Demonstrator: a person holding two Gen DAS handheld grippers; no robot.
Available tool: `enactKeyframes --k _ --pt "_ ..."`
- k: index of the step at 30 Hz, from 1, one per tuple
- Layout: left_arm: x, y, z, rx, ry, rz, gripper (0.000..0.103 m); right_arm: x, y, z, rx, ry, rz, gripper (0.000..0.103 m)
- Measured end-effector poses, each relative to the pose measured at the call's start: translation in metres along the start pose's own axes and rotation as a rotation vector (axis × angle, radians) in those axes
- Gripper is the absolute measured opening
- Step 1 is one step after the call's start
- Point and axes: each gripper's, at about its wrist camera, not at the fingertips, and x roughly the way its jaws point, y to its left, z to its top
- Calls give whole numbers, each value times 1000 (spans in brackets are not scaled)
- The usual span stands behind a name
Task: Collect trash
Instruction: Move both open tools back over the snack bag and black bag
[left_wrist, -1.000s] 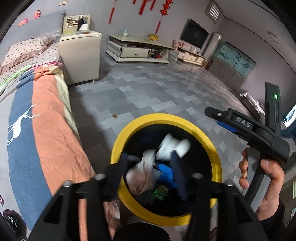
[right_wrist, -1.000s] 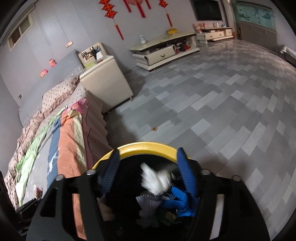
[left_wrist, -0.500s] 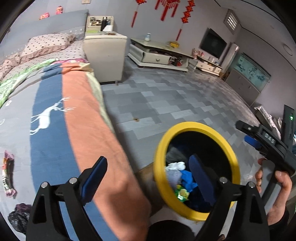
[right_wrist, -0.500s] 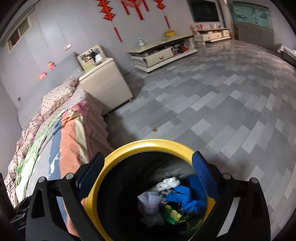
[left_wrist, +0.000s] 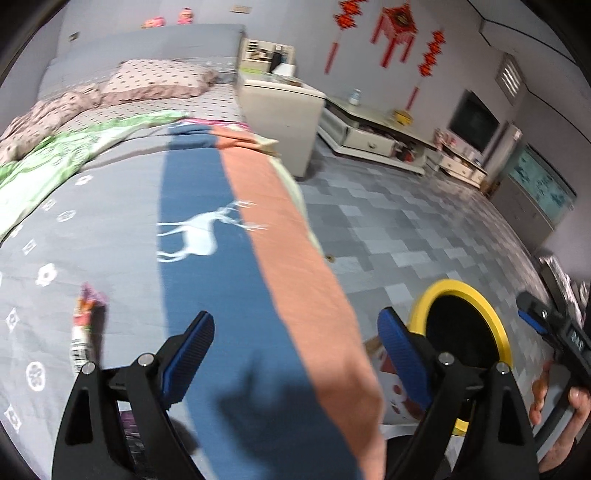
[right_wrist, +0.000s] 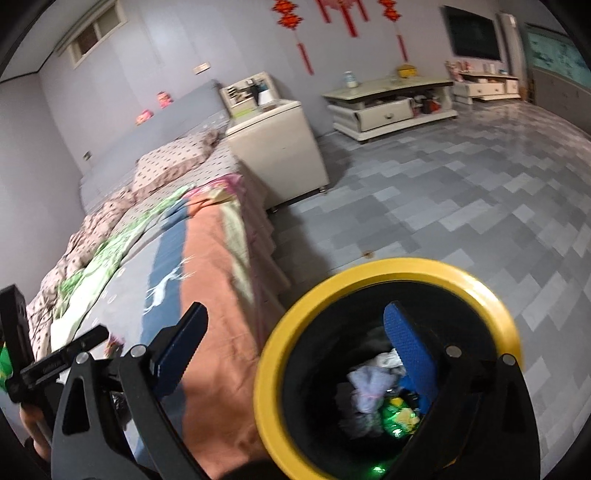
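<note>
A black trash bin with a yellow rim (right_wrist: 391, 267) stands on the floor beside the bed; crumpled white paper (right_wrist: 369, 380) and a green wrapper (right_wrist: 400, 417) lie inside it. My right gripper (right_wrist: 295, 332) is open and empty, one finger over the bedspread and the other over the bin. My left gripper (left_wrist: 295, 332) is open and empty above the bed, with the bin (left_wrist: 491, 314) to its right. A long snack wrapper (left_wrist: 83, 332) lies on the grey bedspread left of the left gripper. The other gripper (left_wrist: 554, 332) shows at the right edge, held by a hand.
The bed (left_wrist: 122, 221) carries a grey, blue and orange cover with a white deer. A cream nightstand (right_wrist: 277, 147) stands past it and a low TV cabinet (right_wrist: 388, 107) along the far wall. Grey tiled floor (right_wrist: 461, 206) spreads to the right. A dark item (left_wrist: 133, 443) lies under the left finger.
Both grippers opened wide and dropped white trash into the bin. The left gripper then swung left from over the bin to above the bed. The right gripper shifted left too.
</note>
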Motion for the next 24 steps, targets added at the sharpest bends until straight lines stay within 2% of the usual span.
enactKeyframes --k 11,18,24 --pt "-21 100 4 -119 -7 126 87 21 95 -21 -115 73 139 92" --pt "-20 146 -3 -155 10 196 87 36 157 -46 -222 134 221 92" --pt "-11 171 -14 -183 39 219 87 49 197 -69 -307 178 264 92"
